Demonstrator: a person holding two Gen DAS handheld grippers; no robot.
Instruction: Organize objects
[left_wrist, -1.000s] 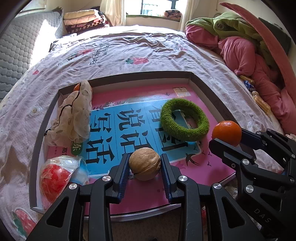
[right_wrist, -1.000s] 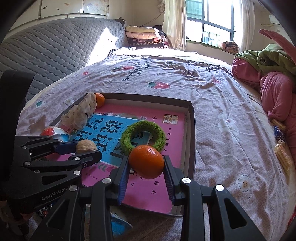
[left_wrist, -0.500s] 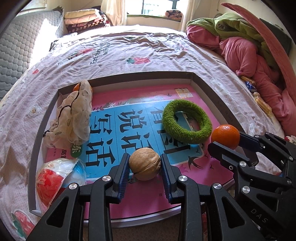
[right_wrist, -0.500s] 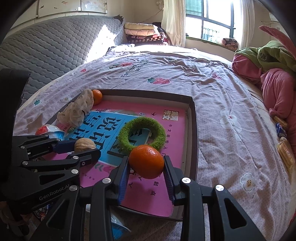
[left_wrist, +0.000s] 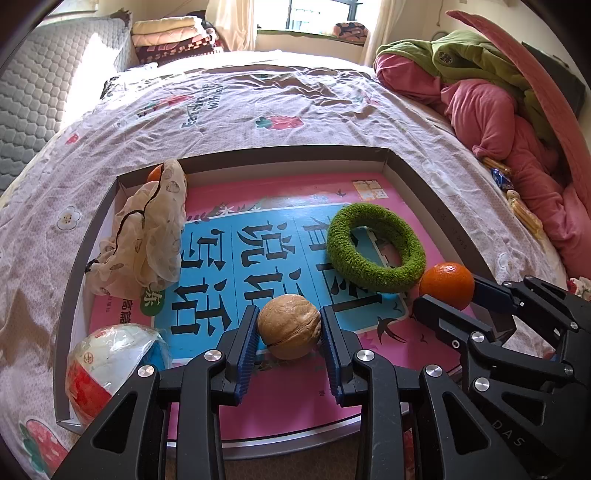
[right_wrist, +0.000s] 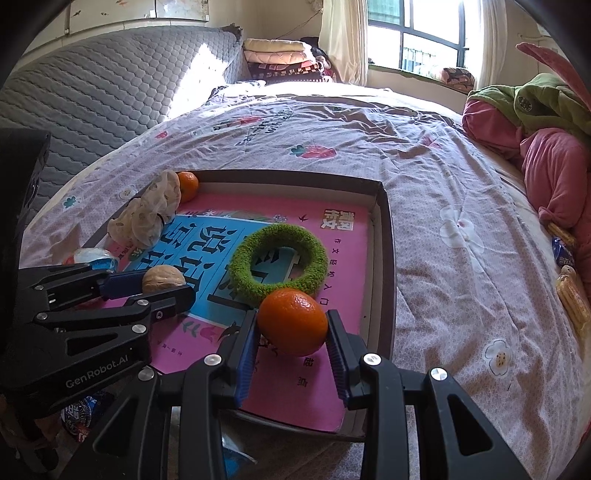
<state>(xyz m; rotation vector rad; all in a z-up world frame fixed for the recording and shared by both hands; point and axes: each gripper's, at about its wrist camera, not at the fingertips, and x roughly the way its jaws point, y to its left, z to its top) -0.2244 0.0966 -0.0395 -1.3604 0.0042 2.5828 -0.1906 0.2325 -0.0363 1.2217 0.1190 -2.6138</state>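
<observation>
Left wrist view: fingers (left_wrist: 247, 339) of the left gripper (left_wrist: 289, 341) pinch a walnut (left_wrist: 289, 326), above the tray's (left_wrist: 421, 177) near pink floor. Green ring (left_wrist: 376, 248) ahead-right, cloth pouch (left_wrist: 147, 229) and wrapped ball (left_wrist: 107, 365) left.

Right wrist view: right gripper (right_wrist: 291, 338) fingers (right_wrist: 246, 343) clamp a tangerine (right_wrist: 292, 322), over the near-right corner, ring (right_wrist: 277, 262) just beyond. Judgement: both drop straight down; the ring crowds the tangerine. Second tangerine (right_wrist: 187, 185) in far-left corner.

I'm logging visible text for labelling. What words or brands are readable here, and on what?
"GenRobot.AI": side of the left tool.
"DAS": body of the right tool.
Large Chinese characters on the pink and blue book: seen upside down, not read with confidence.
Bedsheet lettering: too blurred.
</observation>
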